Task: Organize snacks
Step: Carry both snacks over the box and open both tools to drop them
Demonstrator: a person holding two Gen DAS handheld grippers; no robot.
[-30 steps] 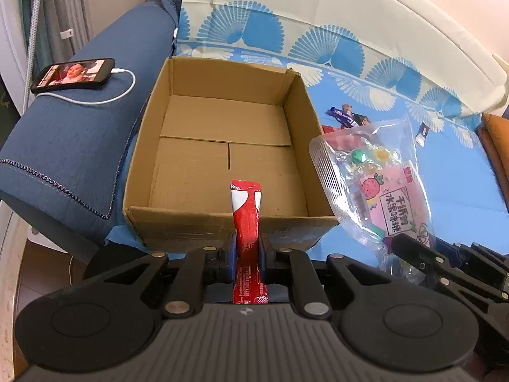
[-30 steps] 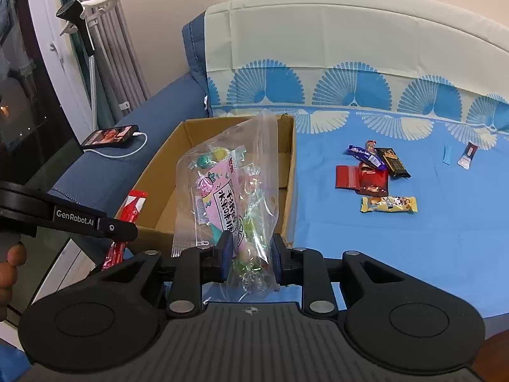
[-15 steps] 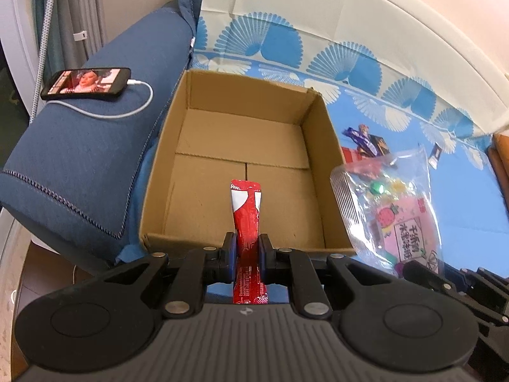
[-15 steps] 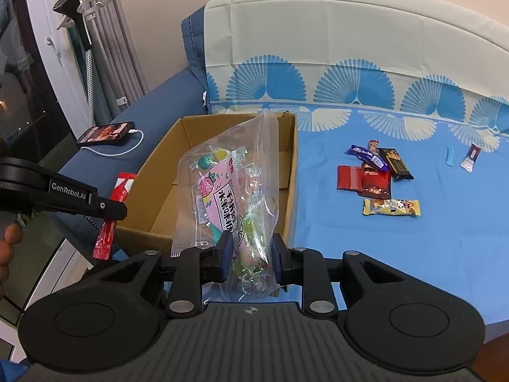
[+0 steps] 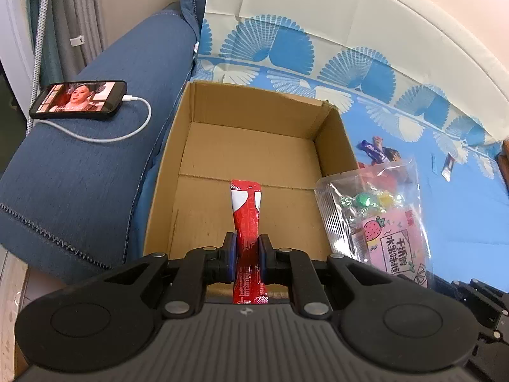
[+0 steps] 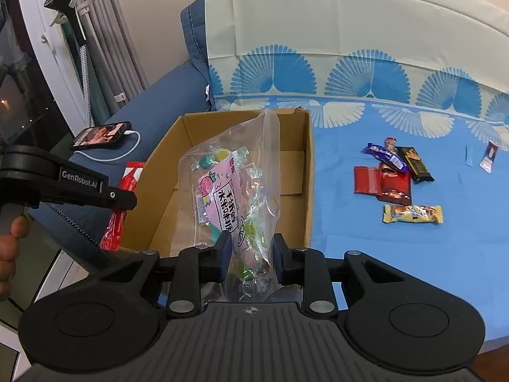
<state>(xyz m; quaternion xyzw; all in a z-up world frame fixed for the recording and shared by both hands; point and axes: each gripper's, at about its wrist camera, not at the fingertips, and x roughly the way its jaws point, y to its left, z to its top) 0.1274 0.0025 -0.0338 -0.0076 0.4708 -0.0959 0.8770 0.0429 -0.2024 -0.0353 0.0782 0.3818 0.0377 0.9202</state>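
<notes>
**Carrying two snacks to the box**

Holding a red stick packet (image 5: pixel 247 222) upright, the left gripper (image 5: pixel 247 250) is pinching it low on its length, its pads closed tight against the wrapper. The packet is hanging over the near part of the cardboard box (image 5: pixel 254 156), whose floor is showing bare. The right gripper (image 6: pixel 249 256) is clamping the bottom of a clear candy bag (image 6: pixel 233 191), which is standing tall and slack in front of the box's right wall.

To do this step well, the left gripper is probably best lowering the packet close to the box floor before letting go, so it is lying flat along one side. The bag is bulky and floppy, so it likely needs carrying fully past the rim before release, or it may be catching on the wall. More wrapped bars (image 6: pixel 394 175) are lying well apart on the blue sheet (image 6: pixel 413 254), not yet collected.
</notes>
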